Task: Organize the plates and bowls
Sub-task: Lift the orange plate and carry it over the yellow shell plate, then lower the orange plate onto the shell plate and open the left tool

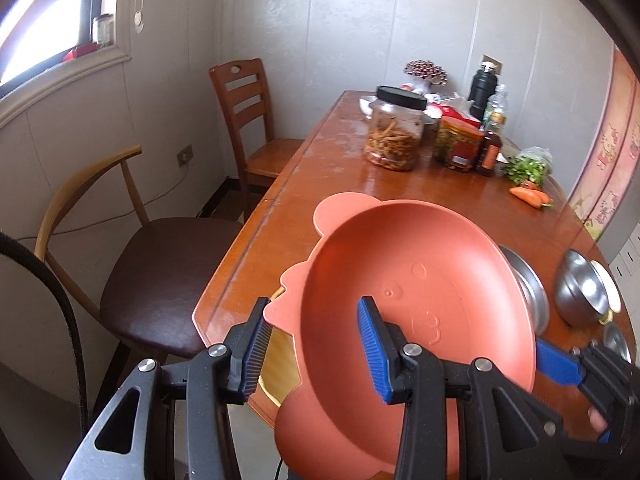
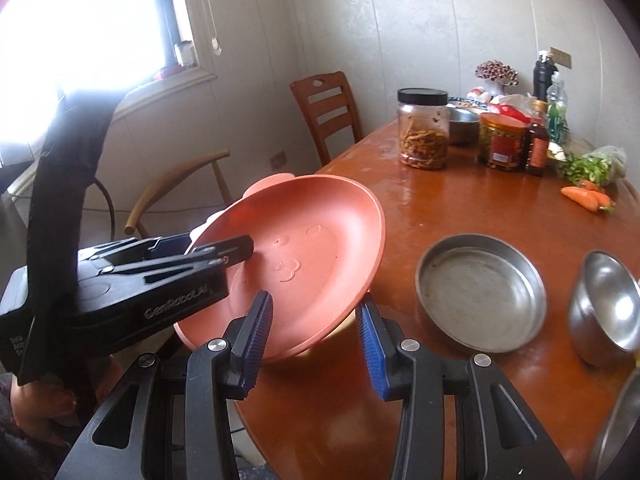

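Observation:
An orange plastic plate with ear-shaped tabs [image 1: 416, 304] [image 2: 312, 240] hangs tilted over the near corner of the wooden table [image 1: 352, 184], held from two sides. My left gripper [image 1: 316, 350] is shut on its left rim, one pad inside the plate and one outside by an ear; the right wrist view shows it from the side [image 2: 224, 250]. My right gripper [image 2: 314, 338] is shut on the opposite rim, and its blue pad [image 1: 558, 364] shows under the plate's edge. A flat steel dish [image 2: 480, 292] [image 1: 528, 292] and a steel bowl [image 2: 604, 304] [image 1: 580, 288] sit on the table to the right.
At the far end stand a black-lidded jar of dried strips [image 1: 394, 134], a red-labelled jar [image 1: 458, 146], a sauce bottle [image 1: 490, 152] and a black flask [image 1: 482, 88]. Carrots [image 1: 530, 196] and greens [image 1: 528, 166] lie at the right. Two chairs [image 1: 256, 120] [image 1: 132, 264] stand left of the table.

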### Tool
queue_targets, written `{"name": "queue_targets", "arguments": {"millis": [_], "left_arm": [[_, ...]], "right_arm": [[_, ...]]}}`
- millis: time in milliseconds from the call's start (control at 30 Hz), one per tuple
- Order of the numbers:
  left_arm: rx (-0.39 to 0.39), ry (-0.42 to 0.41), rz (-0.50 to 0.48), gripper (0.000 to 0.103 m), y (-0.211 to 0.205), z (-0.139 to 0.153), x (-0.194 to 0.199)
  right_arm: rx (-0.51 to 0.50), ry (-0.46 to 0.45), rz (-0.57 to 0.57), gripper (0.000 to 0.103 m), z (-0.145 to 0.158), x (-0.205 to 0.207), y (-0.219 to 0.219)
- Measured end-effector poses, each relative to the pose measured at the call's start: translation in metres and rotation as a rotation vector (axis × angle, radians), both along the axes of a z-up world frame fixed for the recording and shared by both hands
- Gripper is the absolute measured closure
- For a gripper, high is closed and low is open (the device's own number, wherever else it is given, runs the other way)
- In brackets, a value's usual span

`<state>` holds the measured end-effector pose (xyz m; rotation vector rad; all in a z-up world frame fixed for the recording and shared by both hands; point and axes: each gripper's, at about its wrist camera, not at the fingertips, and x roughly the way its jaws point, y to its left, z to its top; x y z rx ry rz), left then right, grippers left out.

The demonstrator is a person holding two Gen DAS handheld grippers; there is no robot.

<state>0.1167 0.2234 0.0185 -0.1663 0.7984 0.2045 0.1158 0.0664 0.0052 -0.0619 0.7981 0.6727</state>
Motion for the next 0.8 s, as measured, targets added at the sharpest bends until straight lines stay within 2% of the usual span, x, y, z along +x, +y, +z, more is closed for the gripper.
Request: {"name": "queue_targets", "arguments": {"millis": [367,800], "left_arm": [[-0.012,0.059,0.039,0.060,0.021,-0.033,0.026],[-0.003,0.074,0.060,0.060,0.031,-0.042,0.033]], "right_arm": [[-0.031,0.077,0.030,0.058,-0.033,0.018,0.026],[-0.058,0.099,0.057,0.057,-0.049,0.023,0.038]]}}
